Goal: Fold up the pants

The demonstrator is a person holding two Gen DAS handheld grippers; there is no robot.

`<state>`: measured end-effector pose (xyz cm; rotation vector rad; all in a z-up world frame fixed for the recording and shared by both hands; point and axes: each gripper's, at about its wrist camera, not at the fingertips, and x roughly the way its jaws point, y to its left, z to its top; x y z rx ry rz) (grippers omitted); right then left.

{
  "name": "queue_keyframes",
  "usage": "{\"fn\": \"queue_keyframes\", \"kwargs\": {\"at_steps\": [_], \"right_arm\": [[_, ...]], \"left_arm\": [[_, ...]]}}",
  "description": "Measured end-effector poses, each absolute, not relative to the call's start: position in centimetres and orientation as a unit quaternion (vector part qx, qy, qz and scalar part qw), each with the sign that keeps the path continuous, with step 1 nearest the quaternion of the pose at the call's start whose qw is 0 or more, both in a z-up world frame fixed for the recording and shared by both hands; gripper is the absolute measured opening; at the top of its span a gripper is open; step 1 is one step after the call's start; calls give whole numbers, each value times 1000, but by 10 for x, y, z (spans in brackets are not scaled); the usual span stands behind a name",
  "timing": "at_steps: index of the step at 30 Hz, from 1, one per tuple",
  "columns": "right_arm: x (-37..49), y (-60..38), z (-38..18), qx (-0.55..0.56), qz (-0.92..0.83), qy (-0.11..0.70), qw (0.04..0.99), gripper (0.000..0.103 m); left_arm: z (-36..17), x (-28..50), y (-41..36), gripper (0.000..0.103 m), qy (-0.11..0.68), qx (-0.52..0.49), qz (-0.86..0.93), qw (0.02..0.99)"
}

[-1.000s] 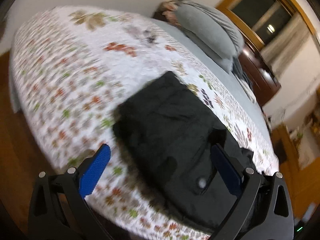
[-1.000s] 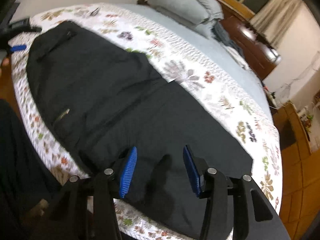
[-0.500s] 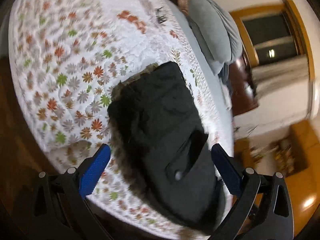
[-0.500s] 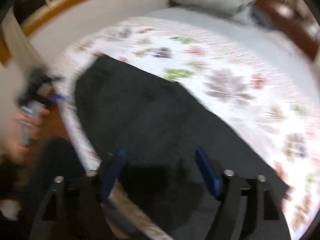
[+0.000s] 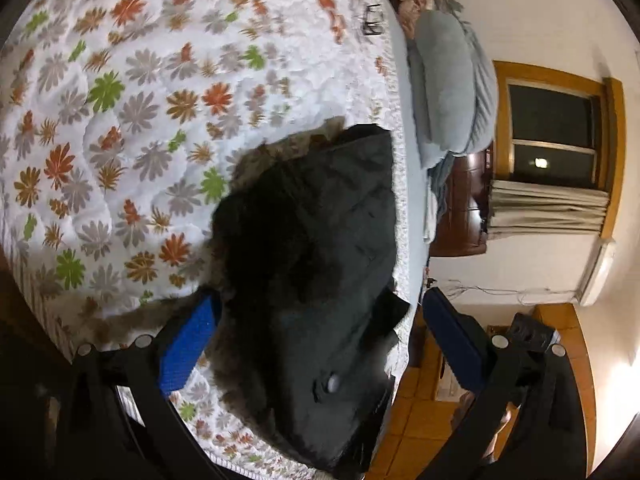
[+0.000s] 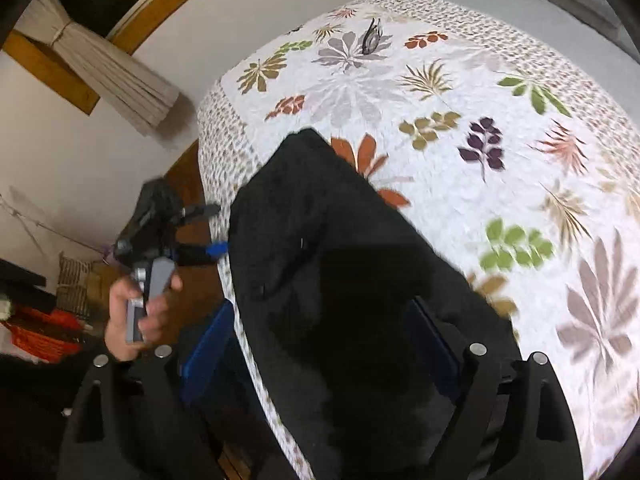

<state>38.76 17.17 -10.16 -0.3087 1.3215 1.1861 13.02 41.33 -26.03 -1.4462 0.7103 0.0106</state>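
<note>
While both tools swing round the bed edge, nothing is gripped.
Change: a second ago each camera looked across the pants from the near edge; now both views have rolled and the pants lie the same on the quilt, so no fold was made in that time.
Meaning: likely repositioning for a grab; fold step not yet begun, as far as I can judge.
Pants (image 5: 316, 240): black, flat on the quilt at the bed's edge, waist end with a button (image 5: 333, 382) nearest the left tool; the far end runs up the quilt in the right view (image 6: 320, 216).
Left tool (image 5: 320, 344): wide, blue pads either side of the waist end, above it, contact not clear; also seen from the right camera, in a hand beside the bed (image 6: 212, 232).
Right tool (image 6: 320, 356): wide, straddling the dark cloth; touching or hovering, cannot tell.
Bed (image 5: 120, 120): floral quilt, grey pillow (image 5: 444, 80) at the head.
Writing: no brand, label or text readable; a small dark mark on the quilt is too blurred.
</note>
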Motion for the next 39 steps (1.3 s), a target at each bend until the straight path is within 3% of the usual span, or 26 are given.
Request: {"fn": "queue_keyframes", "kwargs": {"at_steps": [8,11,12,15,18,21,27,29,31,34,39], "right_arm": [[420,230,-122,-137,536,597,581,88],[435,263,-136,-149,542,610,558,90],[438,274,-142,-157,544,615,549,90],[444,312,-163,-177,555,634,509,90],[444,340,-181,-190,569,641,478,90],[442,362,-198,-191,583,654,444,90],[432,392,-221,-214,591,668,399,90],[430,396,-222,-218,593,667,395,78],[433,395,-222,-219,586,670,400,58],[435,391,-215,-223,581,667,409,36],[430,386,-198,-231,578,654,430,27]], "left_arm": [[-251,139,403,98,318,-613,19,723],[-254,135,405,83,308,-624,26,718],[-255,133,407,69,304,-629,28,714],[-261,127,415,60,296,-652,27,698],[-265,125,418,60,293,-659,19,692],[-271,119,421,76,278,-677,4,681],[-271,125,423,82,273,-685,2,676],[-272,123,422,76,276,-681,7,678],[-268,126,420,58,291,-668,17,685],[-270,125,417,43,299,-661,28,688],[-262,125,415,35,297,-646,33,703]]}}
